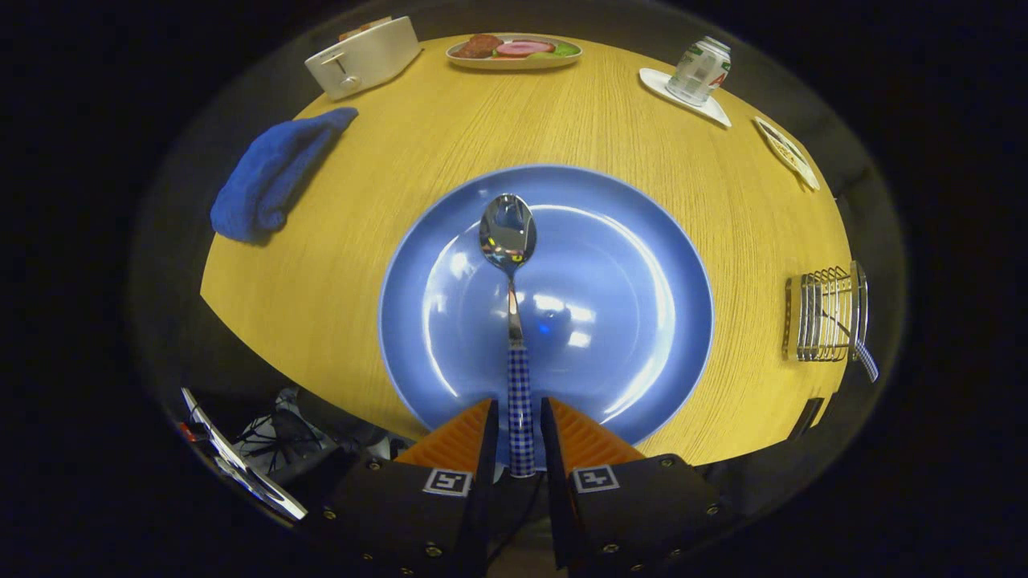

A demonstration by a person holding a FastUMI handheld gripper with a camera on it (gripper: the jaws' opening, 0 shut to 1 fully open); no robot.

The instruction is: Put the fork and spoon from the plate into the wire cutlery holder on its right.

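A metal spoon (507, 233) with a blue-checked handle runs straight ahead from between my fingers, its bowl over the middle of the round blue plate (642, 265). My gripper (520, 417) is shut on the spoon's handle, just above the plate's near rim. The wire cutlery holder (827, 315) stands on the wooden table to the right of the plate, near the table's edge. A blue-checked handle (866, 360), apparently the fork's, sticks out of the holder's near end.
A folded blue cloth (269, 177) lies left of the plate. Along the table's far side are a white toaster (363, 56), a dish of food (514, 50), a can (700, 71) on a white coaster, and a small flat dish (787, 152).
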